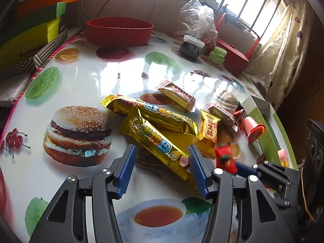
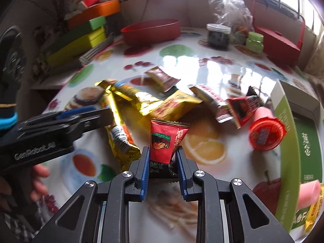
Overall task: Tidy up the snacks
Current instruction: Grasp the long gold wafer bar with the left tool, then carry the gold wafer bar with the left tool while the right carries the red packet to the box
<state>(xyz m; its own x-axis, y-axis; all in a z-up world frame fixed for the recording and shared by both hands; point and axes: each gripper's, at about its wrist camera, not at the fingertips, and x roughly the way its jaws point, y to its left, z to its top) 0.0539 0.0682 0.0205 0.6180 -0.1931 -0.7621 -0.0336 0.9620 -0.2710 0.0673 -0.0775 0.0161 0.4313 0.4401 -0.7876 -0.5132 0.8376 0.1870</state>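
Note:
A pile of snacks lies mid-table: two long gold packets (image 1: 156, 133), a yellow peanut packet (image 1: 208, 133), small red-brown packets (image 1: 178, 95) and a pink tube with a red cap (image 1: 254, 128). My left gripper (image 1: 162, 156) is open, its jaws on either side of the near gold packet's end. My right gripper (image 2: 163, 156) is shut on a small red packet (image 2: 166, 139), held above the table; it also shows in the left wrist view (image 1: 224, 159). The gold packets (image 2: 121, 133) lie left of it. A green-and-white open box (image 2: 293, 133) stands at the right.
A red bowl (image 1: 119, 31) stands at the back. Stacked coloured boxes (image 1: 32, 26) line the left edge. A dark jar (image 1: 191, 47), a green tub (image 1: 217, 54), a plastic bag (image 1: 196, 18) and a red case (image 1: 235, 56) sit at the back right.

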